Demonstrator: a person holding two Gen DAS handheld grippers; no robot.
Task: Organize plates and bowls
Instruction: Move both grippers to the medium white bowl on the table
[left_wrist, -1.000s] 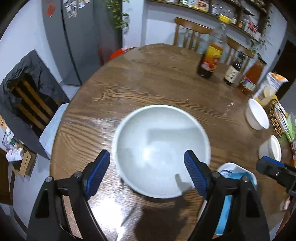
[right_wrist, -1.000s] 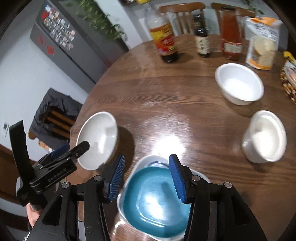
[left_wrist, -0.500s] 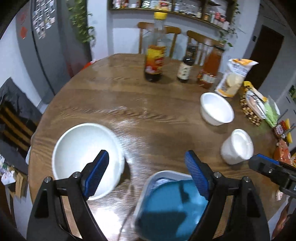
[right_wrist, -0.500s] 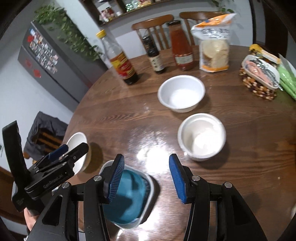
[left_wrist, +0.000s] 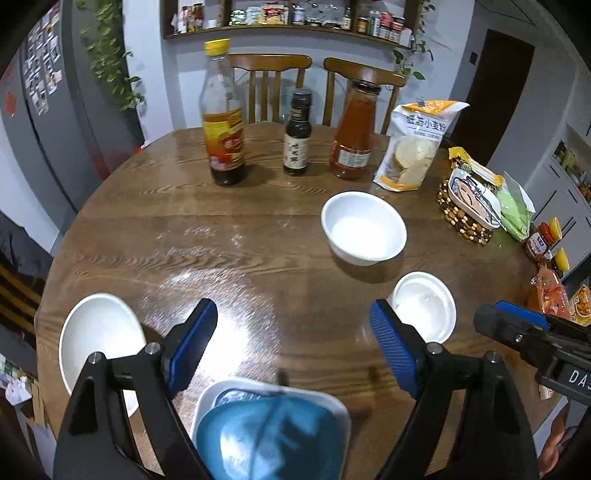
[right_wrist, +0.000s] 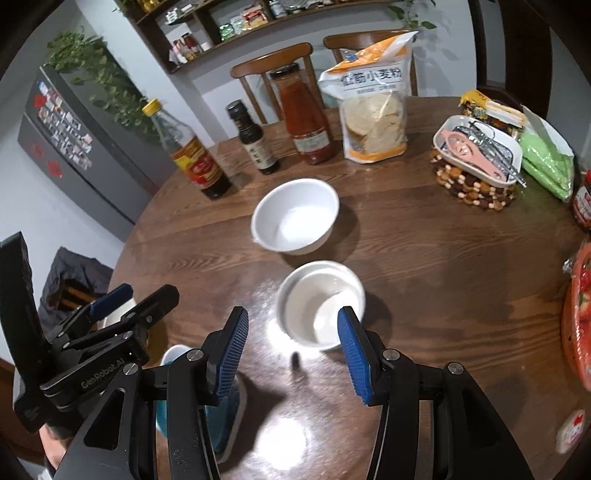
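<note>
On the round wooden table (left_wrist: 229, 236) stand a large white bowl (left_wrist: 99, 339) at the near left, a blue plate in a white square dish (left_wrist: 273, 432) at the near edge, a medium white bowl (left_wrist: 364, 227) (right_wrist: 295, 216) in the middle and a small white bowl (left_wrist: 424, 306) (right_wrist: 319, 306). My left gripper (left_wrist: 291, 347) is open and empty above the table, over the blue plate. My right gripper (right_wrist: 291, 354) is open and empty, with the small bowl just ahead of its fingertips.
Three bottles (left_wrist: 223, 122) (left_wrist: 297, 133) (left_wrist: 352, 129), a flour bag (left_wrist: 415, 144), a snack tray (left_wrist: 471, 199) and packets stand along the far and right sides. Two chairs (left_wrist: 269, 81) stand behind the table. A fridge (right_wrist: 74, 140) is at the left.
Both grippers have swung right and away from the large bowl and the blue plate. The small and medium bowls have come nearer in the right wrist view.
</note>
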